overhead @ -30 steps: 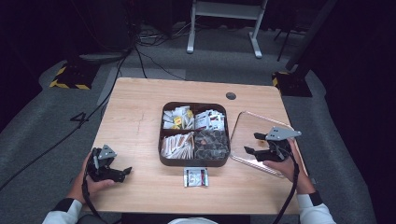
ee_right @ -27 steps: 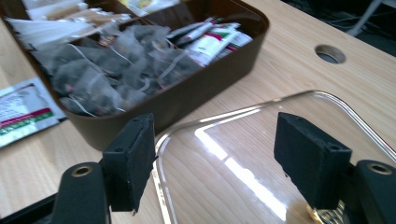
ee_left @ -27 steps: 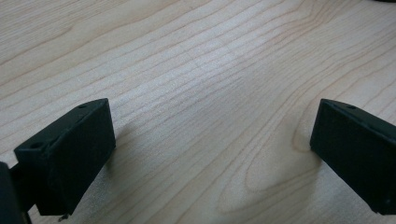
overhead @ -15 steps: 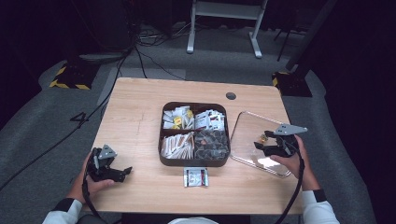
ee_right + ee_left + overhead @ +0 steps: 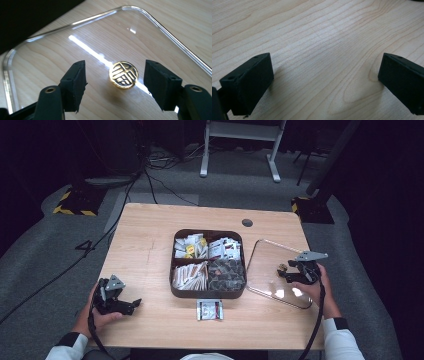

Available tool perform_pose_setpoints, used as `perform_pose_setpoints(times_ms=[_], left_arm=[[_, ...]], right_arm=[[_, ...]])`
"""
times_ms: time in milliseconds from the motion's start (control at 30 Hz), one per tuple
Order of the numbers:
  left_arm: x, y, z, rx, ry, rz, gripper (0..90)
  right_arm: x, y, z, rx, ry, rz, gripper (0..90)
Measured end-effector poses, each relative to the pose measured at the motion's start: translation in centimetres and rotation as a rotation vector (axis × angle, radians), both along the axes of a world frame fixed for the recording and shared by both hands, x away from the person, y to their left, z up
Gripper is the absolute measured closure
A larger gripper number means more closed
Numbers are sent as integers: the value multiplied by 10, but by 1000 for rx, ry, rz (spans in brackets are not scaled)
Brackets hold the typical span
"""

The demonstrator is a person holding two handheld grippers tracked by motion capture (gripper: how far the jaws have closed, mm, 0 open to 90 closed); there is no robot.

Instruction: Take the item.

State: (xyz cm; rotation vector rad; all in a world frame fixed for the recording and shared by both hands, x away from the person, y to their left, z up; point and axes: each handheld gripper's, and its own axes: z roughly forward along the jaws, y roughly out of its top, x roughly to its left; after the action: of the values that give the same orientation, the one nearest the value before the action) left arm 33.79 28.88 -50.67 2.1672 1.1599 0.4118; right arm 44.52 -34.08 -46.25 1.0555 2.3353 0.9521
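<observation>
I am holding my right gripper [image 5: 115,82] with its jaws spread either side of the gold knob [image 5: 123,75] on the clear lid [image 5: 50,50], which is lying flat beside the tray [image 5: 172,270] (my left gripper [image 5: 120,301] is resting spread, pinching nothing). I am judging it best to centre, then squeeze squarely.

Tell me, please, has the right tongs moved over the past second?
Yes. The right tongs has drifted rightward, away from the dark tray, and now sits open above the gold knob of the clear lid.
</observation>
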Motion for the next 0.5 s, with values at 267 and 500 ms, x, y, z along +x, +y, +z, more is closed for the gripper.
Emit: perform_pose_setpoints(times_ms=[267, 500], left_arm=[[0, 0, 0, 0, 0, 0, 2], [0, 0, 0, 0, 0, 0, 3]], right_arm=[[15, -11, -17, 13, 40, -34, 389], [23, -11, -24, 33, 63, -32, 409]])
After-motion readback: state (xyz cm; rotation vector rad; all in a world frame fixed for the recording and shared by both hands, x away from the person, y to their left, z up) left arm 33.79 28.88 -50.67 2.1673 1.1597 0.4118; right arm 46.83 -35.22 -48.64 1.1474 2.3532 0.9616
